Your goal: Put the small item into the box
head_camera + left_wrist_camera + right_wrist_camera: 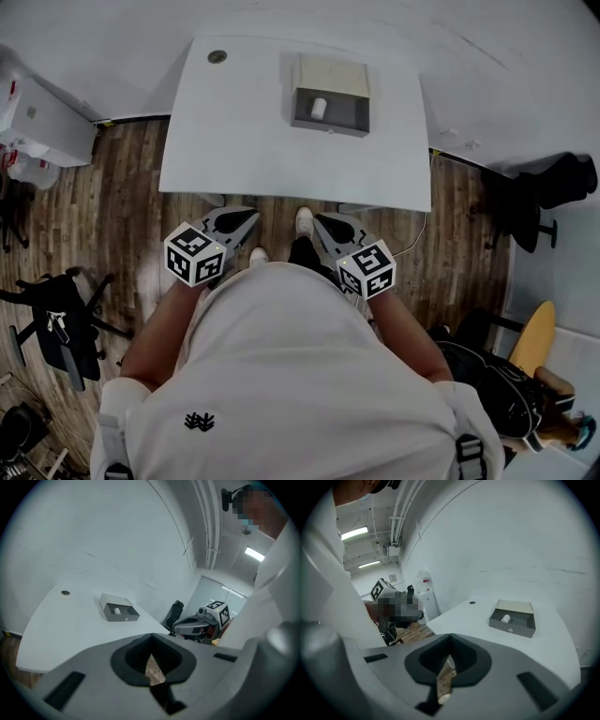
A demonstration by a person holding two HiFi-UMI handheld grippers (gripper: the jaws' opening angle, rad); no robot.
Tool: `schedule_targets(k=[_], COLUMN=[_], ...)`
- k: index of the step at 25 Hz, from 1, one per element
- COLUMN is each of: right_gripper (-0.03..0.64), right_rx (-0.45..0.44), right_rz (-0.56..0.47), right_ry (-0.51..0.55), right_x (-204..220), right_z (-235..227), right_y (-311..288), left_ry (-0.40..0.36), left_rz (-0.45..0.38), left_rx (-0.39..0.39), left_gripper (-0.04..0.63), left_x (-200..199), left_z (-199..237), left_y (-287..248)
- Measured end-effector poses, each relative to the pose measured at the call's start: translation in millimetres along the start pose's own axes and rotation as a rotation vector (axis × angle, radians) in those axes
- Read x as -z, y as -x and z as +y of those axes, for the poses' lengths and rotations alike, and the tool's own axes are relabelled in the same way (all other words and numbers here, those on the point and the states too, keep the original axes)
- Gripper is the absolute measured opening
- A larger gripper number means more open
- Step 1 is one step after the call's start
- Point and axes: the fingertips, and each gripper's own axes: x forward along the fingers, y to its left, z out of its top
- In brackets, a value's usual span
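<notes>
Stance at counter point(244, 141) edge, both tools idle. You hold your left hand-held gripper point(246, 219) and your right hand-held gripper point(323, 225) close before your body, over the wood floor point(122, 216), just short of the counter's near edge. Each has its jaws pressed together and pinches no object. The box point(328, 127), an open grey tray, sits on the counter well ahead of both hand-held grippers, toward the far edge. The small item point(320, 108), white and rounded, lies inside the box, well apart from either hand-held gripper. A round dark cap point(217, 56) sits in the counter far beyond your left hand-held gripper.
</notes>
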Motion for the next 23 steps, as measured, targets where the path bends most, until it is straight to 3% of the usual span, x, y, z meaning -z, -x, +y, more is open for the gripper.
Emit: schedule_targets(k=[11, 23], right_gripper=[0.006, 0.006], right_rx=[0.012, 0.016], right_rz=[0.037, 0.069], right_ry=[0.008, 0.005], right_x=[12, 7], right_z=[2, -41], right_y=[-4, -15], left_ry=[0.019, 0.077], left_rz=[0.010, 0.036], left_rx=[-0.004, -0.050], left_gripper=[0.006, 0.006], left_x=[11, 15], left_z=[4, 26], left_y=[4, -12])
